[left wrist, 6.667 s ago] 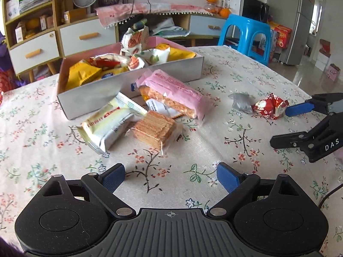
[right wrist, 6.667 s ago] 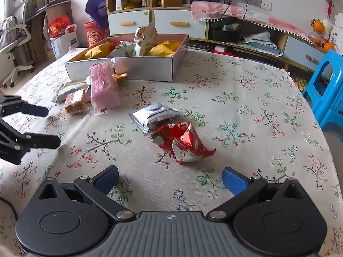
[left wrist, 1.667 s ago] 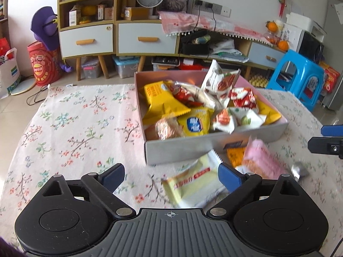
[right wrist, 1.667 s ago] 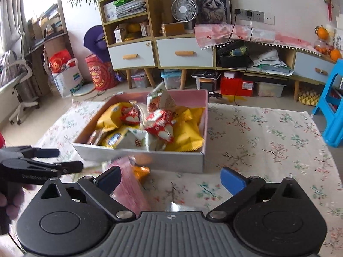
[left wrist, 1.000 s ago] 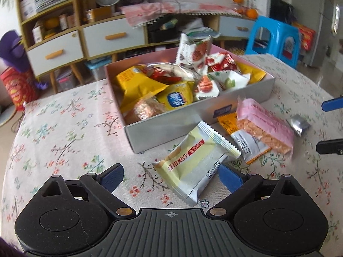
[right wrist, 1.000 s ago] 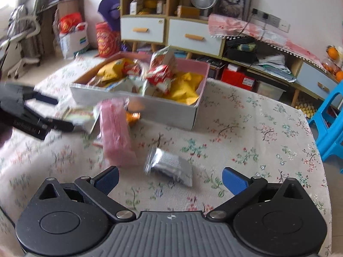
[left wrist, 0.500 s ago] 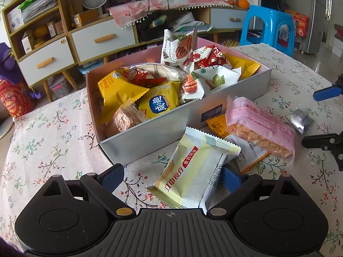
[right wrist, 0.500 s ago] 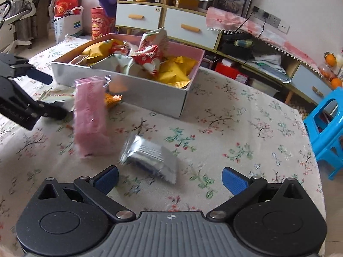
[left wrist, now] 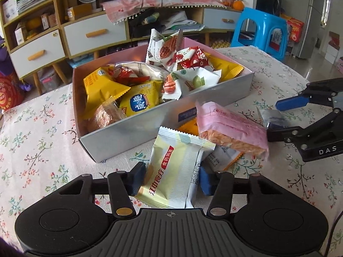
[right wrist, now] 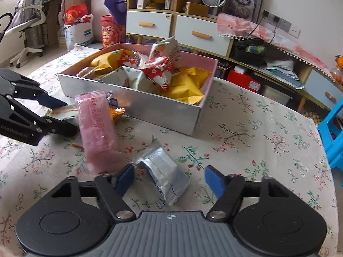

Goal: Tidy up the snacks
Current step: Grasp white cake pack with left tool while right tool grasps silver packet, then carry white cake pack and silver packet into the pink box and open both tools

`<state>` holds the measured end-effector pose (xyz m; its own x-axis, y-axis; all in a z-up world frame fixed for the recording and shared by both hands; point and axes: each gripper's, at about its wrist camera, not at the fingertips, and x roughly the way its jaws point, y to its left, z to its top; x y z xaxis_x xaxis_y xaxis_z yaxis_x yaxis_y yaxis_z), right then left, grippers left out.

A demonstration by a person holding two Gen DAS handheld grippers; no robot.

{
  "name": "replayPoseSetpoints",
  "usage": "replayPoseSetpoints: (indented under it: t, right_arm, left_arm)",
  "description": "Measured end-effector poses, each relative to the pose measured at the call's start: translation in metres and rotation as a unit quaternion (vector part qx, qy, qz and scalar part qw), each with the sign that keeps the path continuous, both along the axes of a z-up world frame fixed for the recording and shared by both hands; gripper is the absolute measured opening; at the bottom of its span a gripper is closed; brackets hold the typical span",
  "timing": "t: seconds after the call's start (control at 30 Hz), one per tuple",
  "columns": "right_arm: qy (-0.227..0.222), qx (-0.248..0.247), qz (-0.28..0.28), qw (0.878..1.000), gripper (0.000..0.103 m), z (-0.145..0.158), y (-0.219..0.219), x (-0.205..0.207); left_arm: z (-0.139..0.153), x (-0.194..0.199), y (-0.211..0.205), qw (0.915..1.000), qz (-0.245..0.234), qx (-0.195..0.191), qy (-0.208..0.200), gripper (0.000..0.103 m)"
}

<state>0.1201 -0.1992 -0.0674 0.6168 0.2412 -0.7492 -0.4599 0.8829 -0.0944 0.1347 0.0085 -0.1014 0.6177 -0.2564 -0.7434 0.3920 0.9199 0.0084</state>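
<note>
Floral tablecloth (left wrist: 38, 141) under glossy cream packet (left wrist: 175, 171), crinkled foil packet (right wrist: 165, 171).

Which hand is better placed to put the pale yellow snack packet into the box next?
Left. The left tool has been closing and straddles the pale yellow packet beside the box; the right tool is around the silver packet.

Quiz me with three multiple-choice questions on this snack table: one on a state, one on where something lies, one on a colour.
1. How is the snack box? A lidded B empty C open and filled
2. Where does the pink wafer packet lie? A inside the box B outside, beside its front wall C on the floor
3. What colour is the plastic stool? A red B blue C green

C: no lid, snack packets show inside. B: it lies in front of the grey wall. B: the seat and legs are bright blue.
</note>
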Motion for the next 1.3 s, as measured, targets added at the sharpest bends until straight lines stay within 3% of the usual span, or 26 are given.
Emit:
replayPoseSetpoints:
  t: [0.1, 0.17, 0.57, 0.93, 1.3]
  right_arm:
    - [0.009, 0.008, 0.008, 1.000, 0.034, 0.002, 0.004, 0.001]
    - [0.019, 0.006, 0.019, 1.000, 0.012, 0.005, 0.010, 0.003]
    - [0.022, 0.014, -0.004, 1.000, 0.012, 0.019, 0.010, 0.005]
    - [-0.004, 0.046, -0.018, 0.999, 0.012, 0.049, 0.005, 0.010]
    - [-0.021, 0.079, -0.046, 0.996, 0.013, 0.064, 0.007, 0.035]
  left_arm:
    - [0.002, -0.001, 0.000, 0.9998, 0.017, -0.003, 0.008, 0.048]
    - [0.003, -0.001, 0.001, 0.9994, 0.030, -0.006, 0.015, 0.046]
    - [0.015, -0.004, 0.017, 0.9949, 0.067, -0.050, 0.056, 0.044]
    - [0.042, -0.012, 0.022, 0.9943, 0.068, -0.074, 0.034, 0.044]
    - [0.067, 0.008, 0.015, 0.9939, 0.083, -0.070, -0.019, 0.044]
